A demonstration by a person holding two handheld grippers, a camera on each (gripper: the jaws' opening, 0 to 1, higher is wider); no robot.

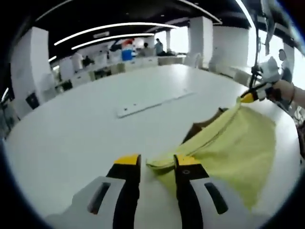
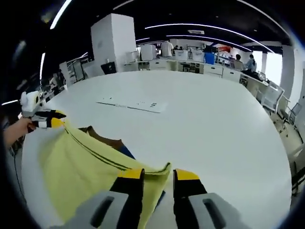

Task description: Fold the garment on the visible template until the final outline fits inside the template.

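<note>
A yellow garment (image 1: pixel 238 148) hangs stretched between my two grippers above a white table (image 1: pixel 71 133). My left gripper (image 1: pixel 157 162) pinches one end of its folded edge. My right gripper (image 1: pixel 245 98) comes in from the right and holds the other end, with a hand behind it. In the right gripper view the garment (image 2: pixel 81 171) runs from my right gripper (image 2: pixel 158 174) to my left gripper (image 2: pixel 59 122). A brown template board (image 1: pixel 202 126) lies under the cloth, mostly hidden. It shows again as a brown patch (image 2: pixel 102 136) with a blue piece (image 2: pixel 126 151) beside it.
A long white strip with dark marks (image 1: pixel 152 102) (image 2: pixel 133 105) lies flat on the table beyond the garment. Past the table's far edge stand white desks, a pillar (image 2: pixel 114 43), chairs (image 2: pixel 271 98) and several people.
</note>
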